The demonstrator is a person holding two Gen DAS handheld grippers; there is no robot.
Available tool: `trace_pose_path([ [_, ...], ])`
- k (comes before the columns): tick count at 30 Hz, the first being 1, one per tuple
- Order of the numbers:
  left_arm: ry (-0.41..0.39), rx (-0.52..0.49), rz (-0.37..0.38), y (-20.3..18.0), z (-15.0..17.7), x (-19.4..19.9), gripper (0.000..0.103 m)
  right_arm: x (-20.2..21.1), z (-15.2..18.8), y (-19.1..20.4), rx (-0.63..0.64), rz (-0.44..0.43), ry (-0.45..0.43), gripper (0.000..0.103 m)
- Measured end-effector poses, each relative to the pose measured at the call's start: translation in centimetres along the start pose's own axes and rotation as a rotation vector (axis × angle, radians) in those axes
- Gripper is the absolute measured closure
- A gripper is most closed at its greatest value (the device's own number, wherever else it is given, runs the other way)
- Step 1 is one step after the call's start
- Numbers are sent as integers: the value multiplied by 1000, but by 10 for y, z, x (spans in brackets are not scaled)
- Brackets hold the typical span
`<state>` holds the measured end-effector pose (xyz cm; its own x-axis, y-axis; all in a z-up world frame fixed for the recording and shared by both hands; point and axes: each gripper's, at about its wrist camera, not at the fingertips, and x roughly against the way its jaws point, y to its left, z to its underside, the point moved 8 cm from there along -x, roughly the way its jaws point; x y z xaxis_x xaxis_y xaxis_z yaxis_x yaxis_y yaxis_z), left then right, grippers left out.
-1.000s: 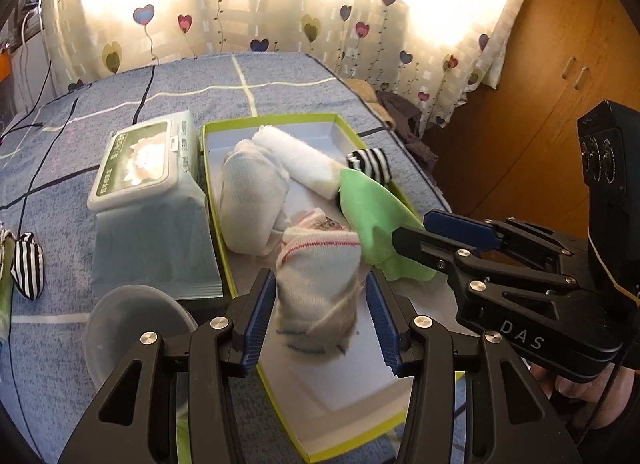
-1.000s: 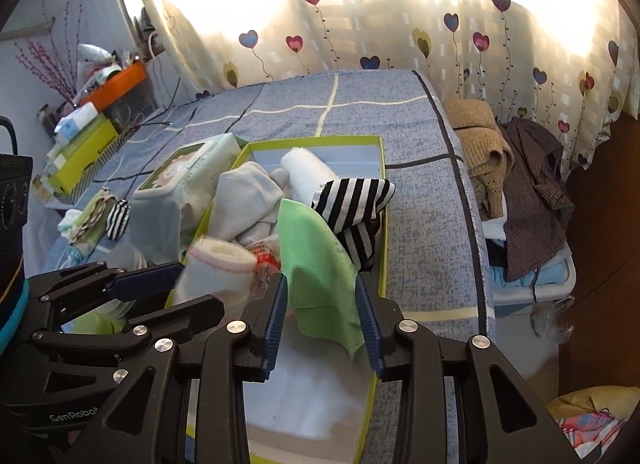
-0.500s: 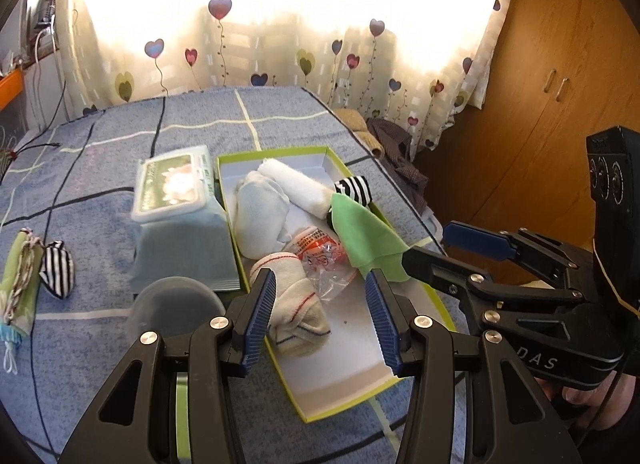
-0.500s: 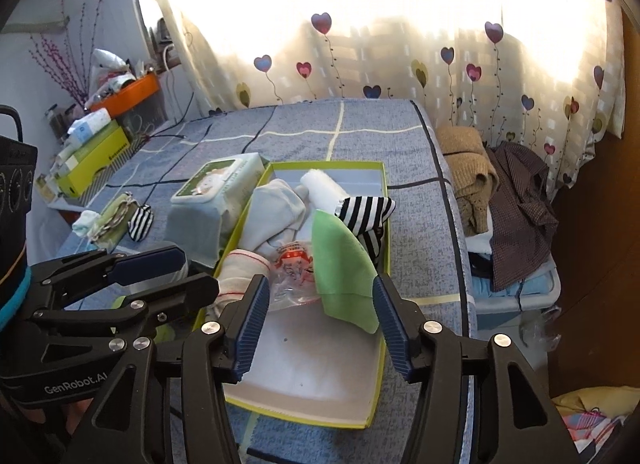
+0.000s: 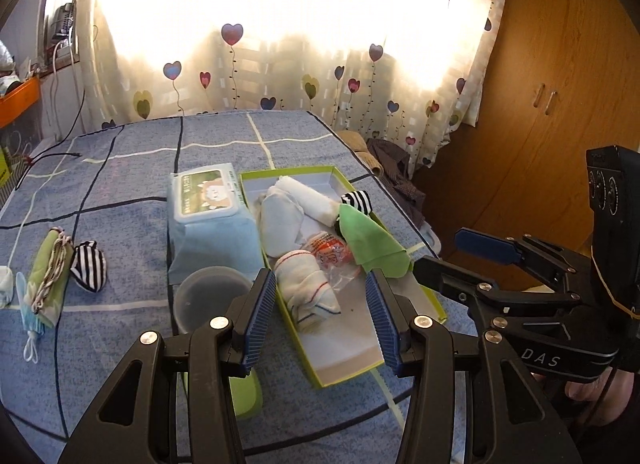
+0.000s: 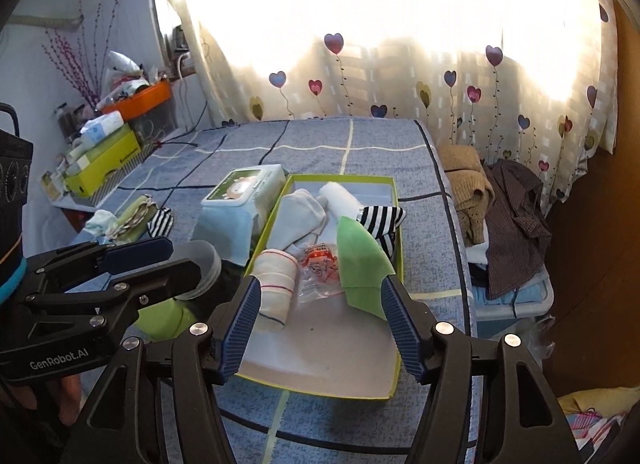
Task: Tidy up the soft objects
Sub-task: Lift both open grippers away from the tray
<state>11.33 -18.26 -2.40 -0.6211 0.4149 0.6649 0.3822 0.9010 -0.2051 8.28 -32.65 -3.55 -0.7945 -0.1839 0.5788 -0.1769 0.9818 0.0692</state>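
One green-rimmed box [image 5: 400, 268] holds six soft things. Beside it sit one wipes pack [image 5: 210, 220] and one clear plastic bowl [image 5: 210, 298]. Two striped socks show: one boxed [image 5: 358, 200], one loose [image 5: 89, 264].

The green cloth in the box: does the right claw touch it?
Apart. In the left wrist view the right claw, jaws opening and empty, hangs above the table, clear of the green cloth.

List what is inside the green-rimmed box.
The box holds a red-striped rolled sock, a crinkly plastic packet, a green cloth, a striped piece, a pale garment and a white roll. Anything beneath them is covered.
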Motion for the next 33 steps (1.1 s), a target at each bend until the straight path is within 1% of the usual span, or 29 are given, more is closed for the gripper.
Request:
trace_pose_path([
  [4,-14,12,-7,9,3,10,55,4,1,11,8,-29,-3,40],
  [18,-37,66,-41,45,14,35,55,13,2,38,45,-64,-13,40],
  [24,-37,84,-33,52,18,39,55,15,0,47,61,-79,-16,40],
  [33,-47,101,-56,60,20,45,55,12,-2,61,88,-103,-11,40],
])
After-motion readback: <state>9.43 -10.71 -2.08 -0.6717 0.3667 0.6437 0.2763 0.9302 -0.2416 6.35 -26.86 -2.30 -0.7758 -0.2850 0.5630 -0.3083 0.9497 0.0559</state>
